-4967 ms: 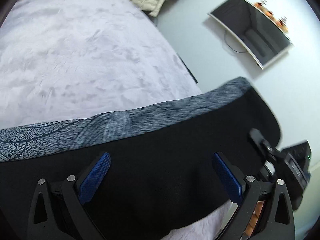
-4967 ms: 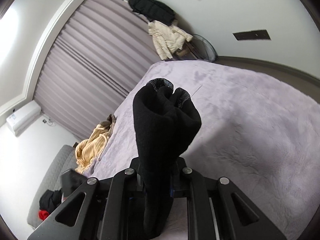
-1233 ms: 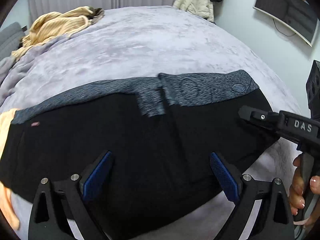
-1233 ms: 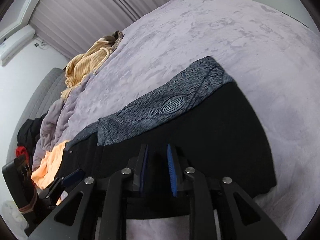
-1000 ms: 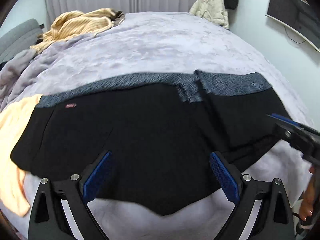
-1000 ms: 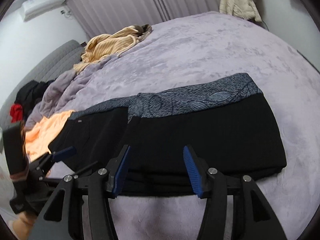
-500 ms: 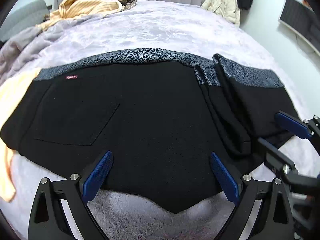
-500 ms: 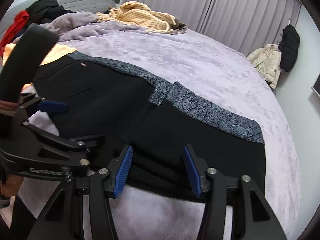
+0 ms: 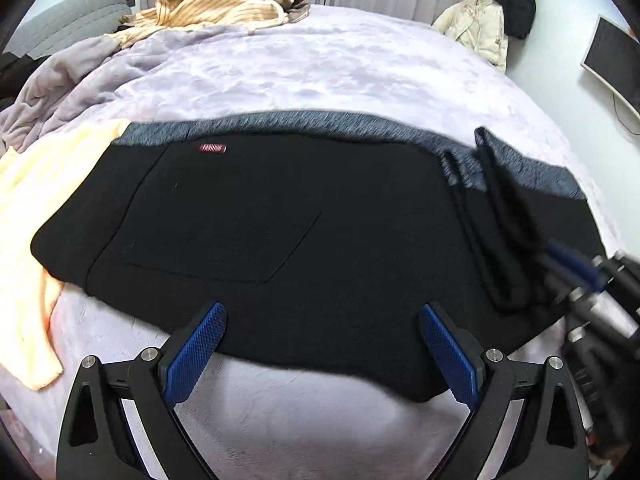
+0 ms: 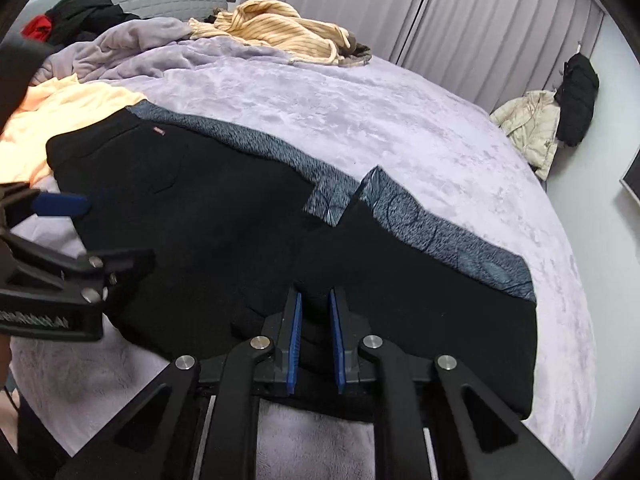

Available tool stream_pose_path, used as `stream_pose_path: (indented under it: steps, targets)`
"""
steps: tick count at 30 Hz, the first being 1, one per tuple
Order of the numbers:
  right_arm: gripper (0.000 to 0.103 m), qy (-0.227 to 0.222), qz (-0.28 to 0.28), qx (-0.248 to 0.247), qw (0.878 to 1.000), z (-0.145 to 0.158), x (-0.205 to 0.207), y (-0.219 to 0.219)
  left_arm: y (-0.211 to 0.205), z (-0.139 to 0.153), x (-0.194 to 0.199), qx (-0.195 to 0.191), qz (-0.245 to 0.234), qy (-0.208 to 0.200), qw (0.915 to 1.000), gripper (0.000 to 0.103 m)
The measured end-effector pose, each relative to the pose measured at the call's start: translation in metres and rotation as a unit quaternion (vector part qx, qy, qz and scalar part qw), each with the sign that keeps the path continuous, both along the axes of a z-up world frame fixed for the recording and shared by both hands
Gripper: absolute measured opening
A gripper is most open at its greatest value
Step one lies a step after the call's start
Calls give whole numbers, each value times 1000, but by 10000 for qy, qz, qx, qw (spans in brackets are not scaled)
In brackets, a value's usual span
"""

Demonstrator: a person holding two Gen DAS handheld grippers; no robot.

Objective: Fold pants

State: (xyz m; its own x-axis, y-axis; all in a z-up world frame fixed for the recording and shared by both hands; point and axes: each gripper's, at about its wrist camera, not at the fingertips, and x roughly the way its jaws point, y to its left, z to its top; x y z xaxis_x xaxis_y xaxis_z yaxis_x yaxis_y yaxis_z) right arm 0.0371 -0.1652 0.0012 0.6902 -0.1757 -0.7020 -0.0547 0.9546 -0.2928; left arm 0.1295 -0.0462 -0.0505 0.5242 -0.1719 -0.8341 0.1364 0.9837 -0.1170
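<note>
Pants (image 9: 280,240): black with a grey patterned waistband (image 9: 304,122), spread flat across the near part of the bed (image 9: 320,60); the end on the right of the left wrist view is doubled over, forming a raised fold (image 9: 500,216).
Label: small red tag (image 9: 213,148) sits just under the waistband, above a stitched pocket outline.
Left claw (image 9: 320,344): released, jaws spread wide over the near hem of the pants, blue pads (image 9: 196,350) clear of the cloth on both sides.
Right claw (image 10: 316,336): jaws closing, nearly together, with a bunch of black cloth from the folded edge between the pads; whether they already press it cannot be told for sure, though the gap looks filled.
Bed cover: lilac plush, rumpled toward the far left.
Orange garment (image 9: 24,220): lies partly under the left end of the pants.
Striped yellow garment (image 10: 280,32): heaped at the far side of the bed, well apart from the pants.
Cream jacket (image 10: 528,128): hangs by the far wall beside a black coat (image 10: 576,96).
</note>
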Motion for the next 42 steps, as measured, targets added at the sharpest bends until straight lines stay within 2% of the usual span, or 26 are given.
stream_pose_path:
  steps: [6, 11, 15, 17, 19, 21, 25, 28, 30, 32, 35, 42]
  targets:
    - [14, 181, 102, 573, 9981, 9, -13, -7, 2, -3, -4, 59, 41, -71, 9999, 99]
    - [14, 427, -10, 571, 9975, -10, -9, -5, 2, -6, 0, 97, 24, -69, 9999, 99]
    - [21, 421, -58, 556, 9975, -1, -10, -2, 3, -6, -1, 49, 8, -39, 10000, 101]
    - [24, 404, 49, 814, 9958, 5, -13, -3, 3, -7, -1, 49, 3, -49, 10000, 101]
    - [31, 304, 150, 1091, 9935, 14, -19, -4, 2, -7, -2, 52, -4, -72, 10000, 101]
    - [41, 119, 103, 1008, 9948, 22, -22, -2, 2, -8, -2, 55, -8, -83, 9999, 101]
    - [41, -16, -109, 1066, 9942, 29, -14, -7, 2, -8, -2, 42, -7, -90, 10000, 101]
    - [42, 131, -371, 1466, 9884, 23, -1, -17, 3, -8, -2, 36, -11, -102, 9999, 101]
    - [42, 436, -452, 1754, 9825, 9, 8, -19, 3, -9, -3, 37, -13, -99, 9999, 101]
    - [44, 580, -560, 1771, 9809, -2, 11, -17, 2, -9, -3, 50, -27, -81, 10000, 101]
    - [48, 475, -552, 1657, 9835, -4, 6, -11, 3, -9, -3, 46, -62, -95, 9999, 101]
    - [51, 448, -658, 2212, 9720, -11, 0, -25, 2, -10, -3, 49, -75, -102, 9999, 101]
